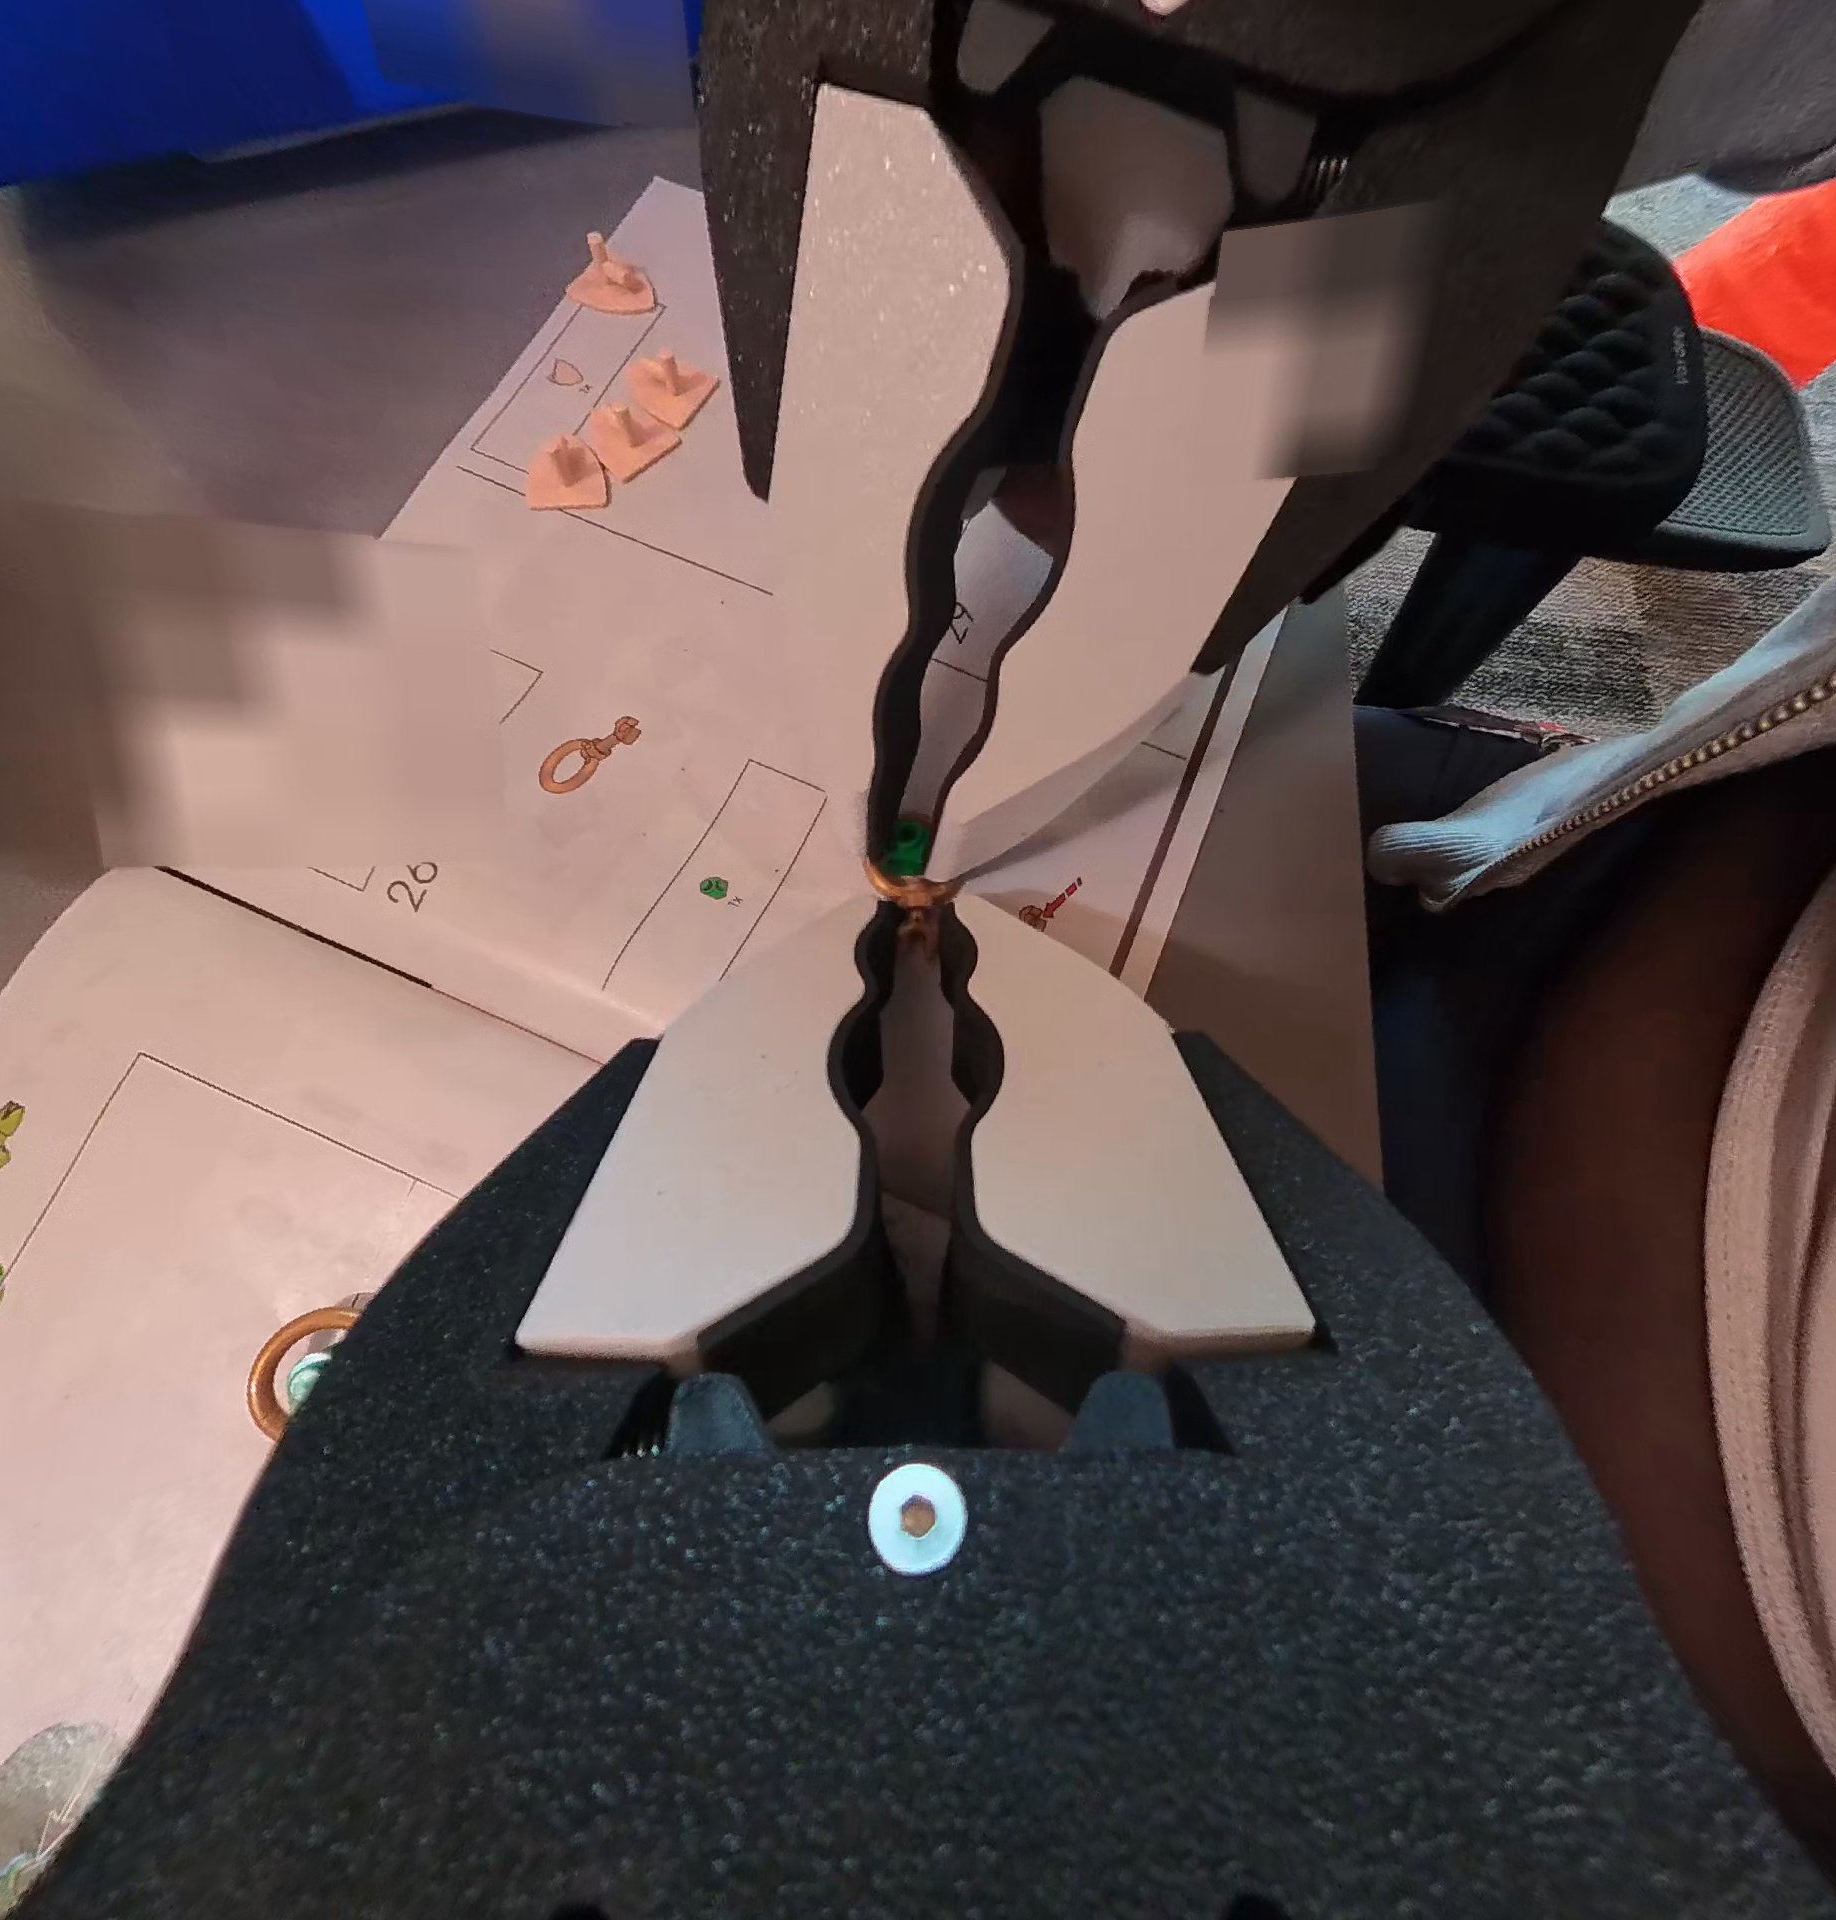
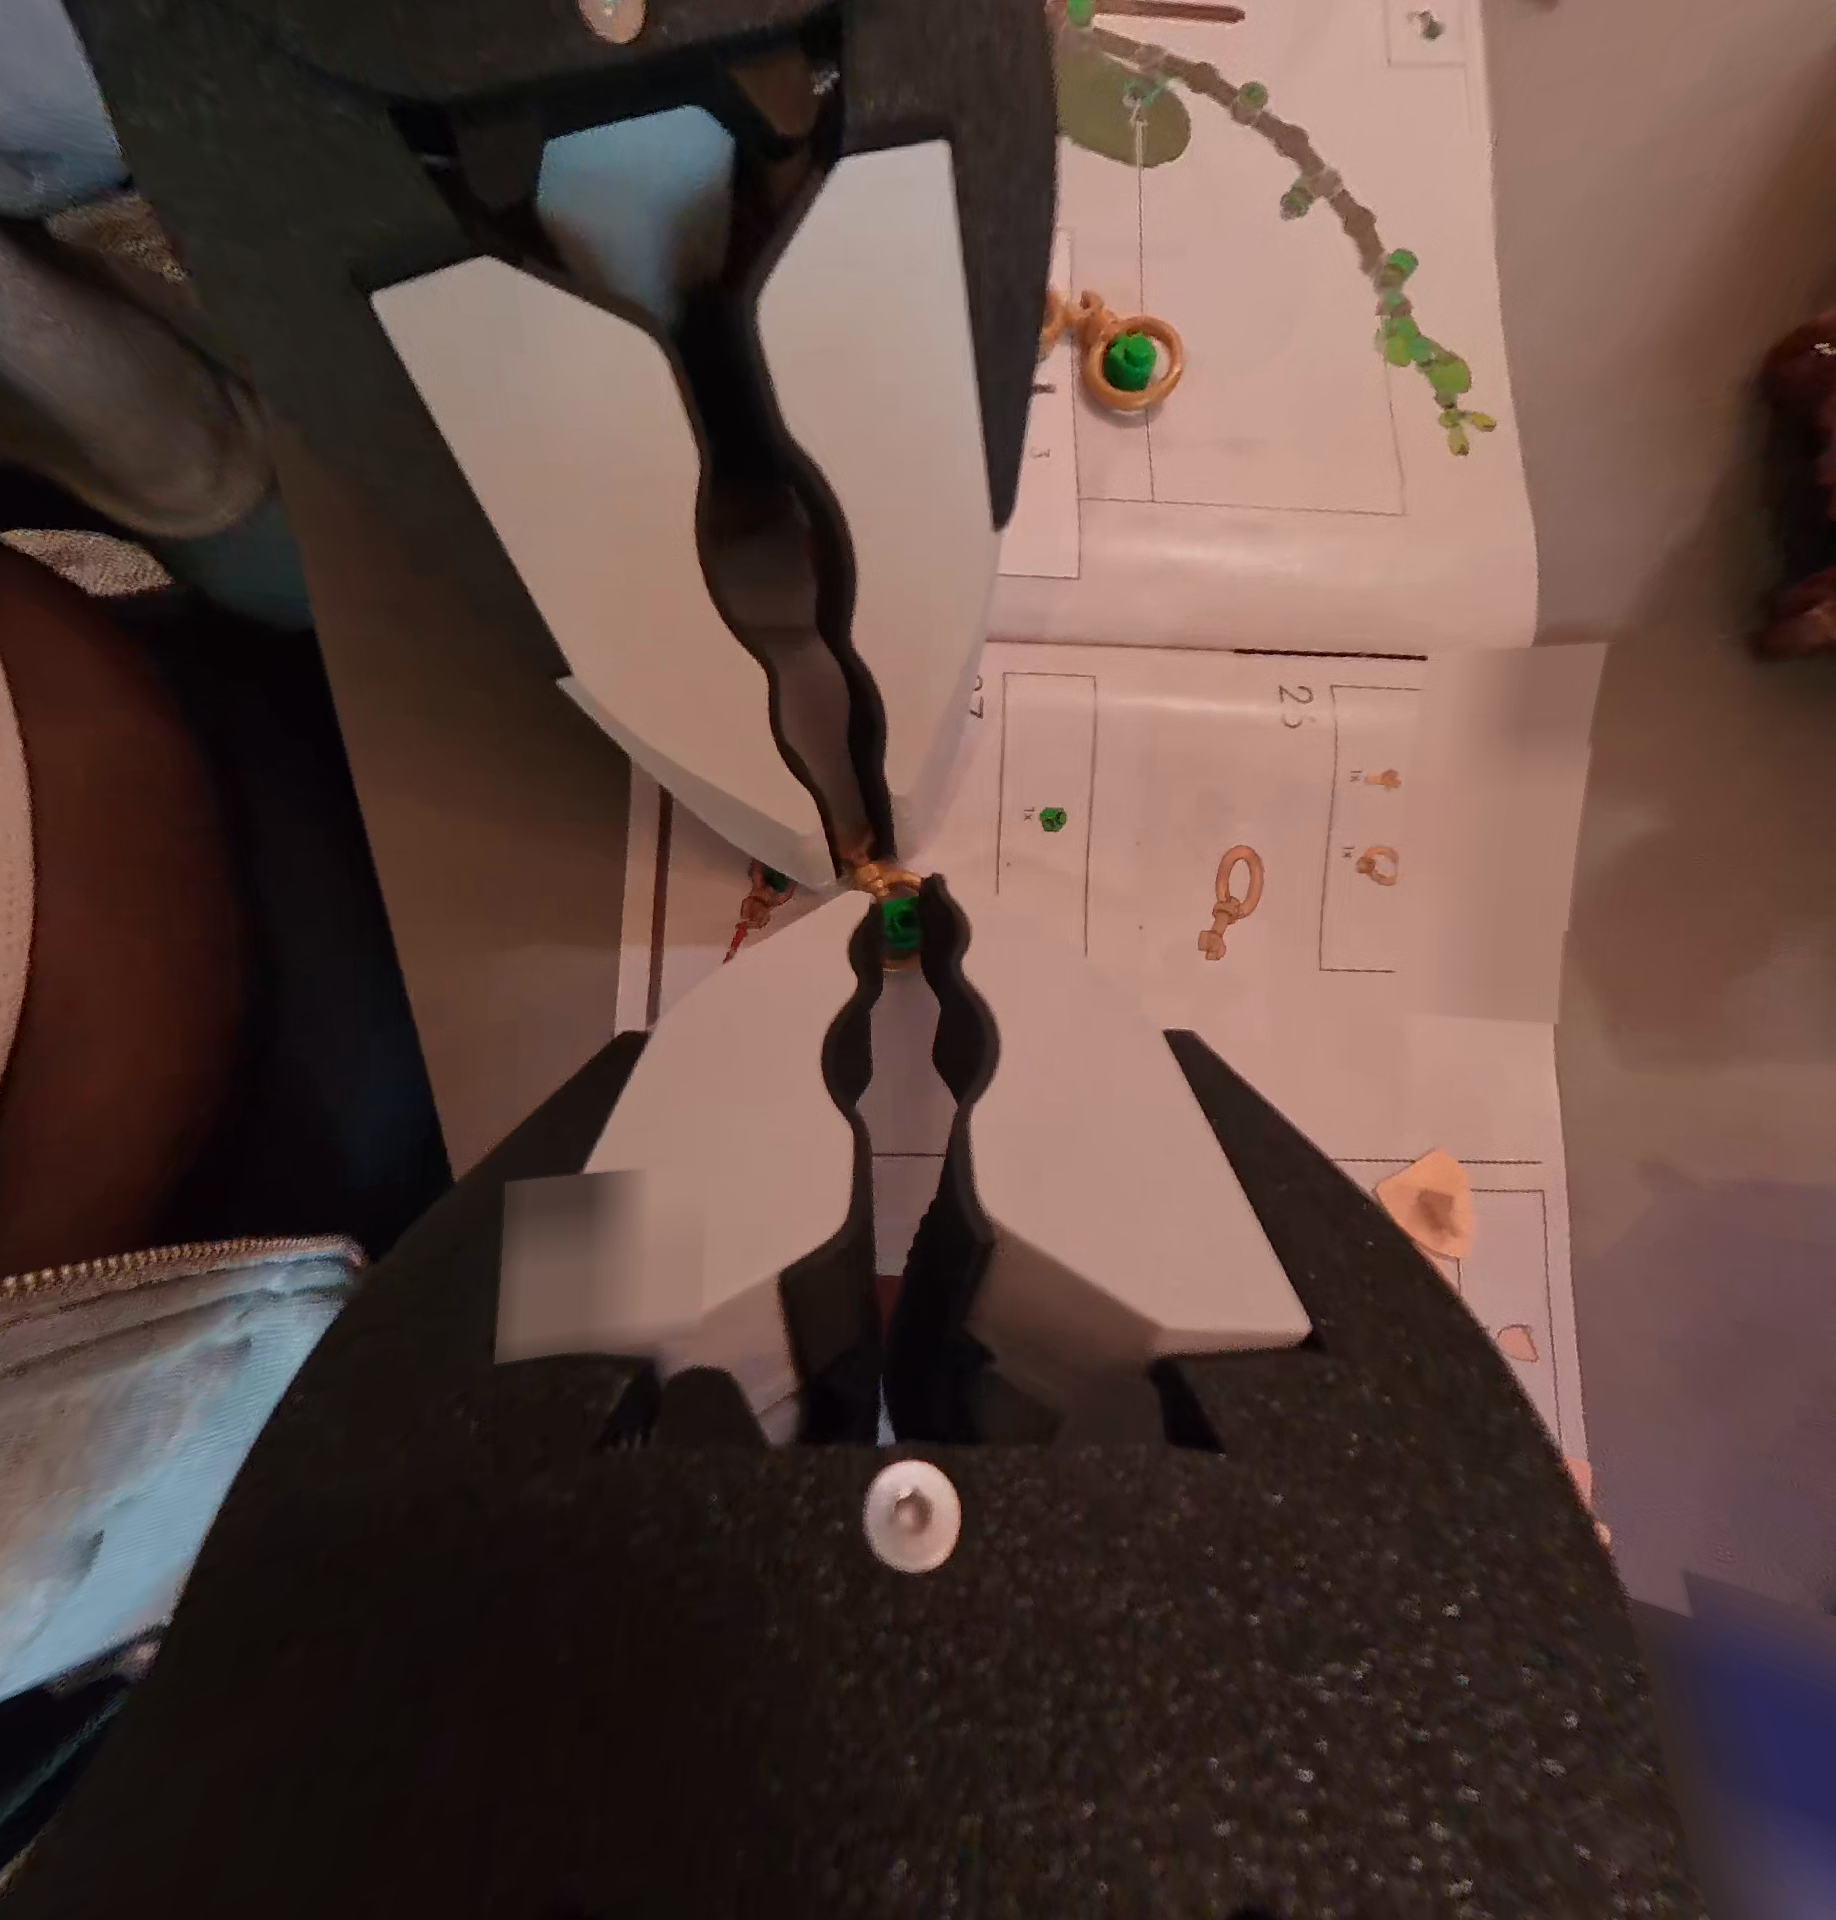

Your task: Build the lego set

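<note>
My left gripper (image 1: 916,920) is shut on the stem of a small gold ring piece (image 1: 909,883). My right gripper (image 2: 898,925) is shut on a small green stud (image 2: 898,920). The two grippers meet tip to tip above the open instruction booklet (image 1: 685,665). The green stud (image 1: 907,840) sits right against the ring's opening. In the left wrist view the right gripper (image 1: 909,821) comes down from the top. In the right wrist view the left gripper (image 2: 862,847) comes from the top left holding the gold ring (image 2: 878,876).
Several pink petal pieces (image 1: 623,436) lie on the booklet (image 2: 1257,582); one shows in the right wrist view (image 2: 1428,1205). Another gold ring with a green stud in it (image 2: 1132,358) lies on the page, also seen in the left wrist view (image 1: 290,1371). A brown object (image 2: 1818,468) sits beside the booklet. A person's lap (image 1: 1620,1143) is close by.
</note>
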